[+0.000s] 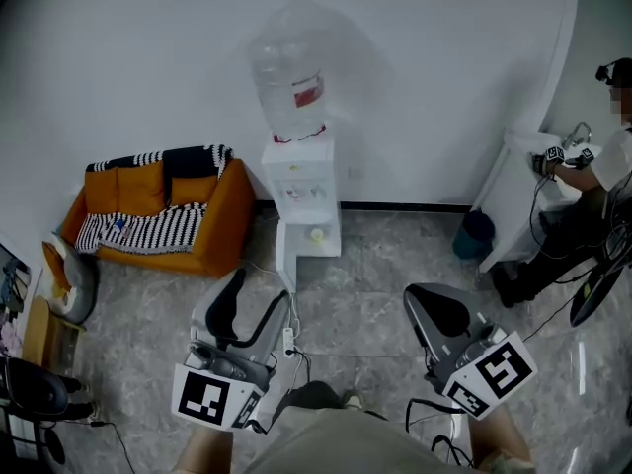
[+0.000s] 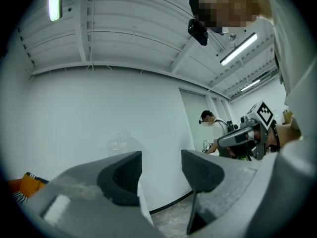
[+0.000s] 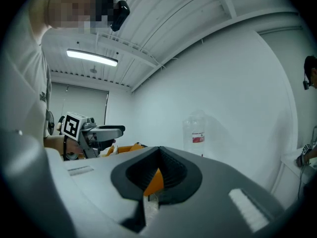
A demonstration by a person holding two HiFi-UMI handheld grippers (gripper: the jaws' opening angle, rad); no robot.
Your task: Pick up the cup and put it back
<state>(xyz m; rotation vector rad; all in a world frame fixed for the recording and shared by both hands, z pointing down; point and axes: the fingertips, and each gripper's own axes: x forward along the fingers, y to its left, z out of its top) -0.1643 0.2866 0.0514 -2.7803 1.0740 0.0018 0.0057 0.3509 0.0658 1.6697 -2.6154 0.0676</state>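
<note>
One small cup (image 1: 316,233) sits in the water dispenser (image 1: 299,181), beside the sofa (image 1: 158,210).

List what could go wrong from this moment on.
1. The cup sits in a narrow recess of the water dispenser; the open left gripper could knock it over on approach.
2. A power strip and cable lie on the floor before the dispenser: a possible trip hazard when stepping closer.

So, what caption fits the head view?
Left gripper and right gripper face a water dispenser beside a sofa.
</note>
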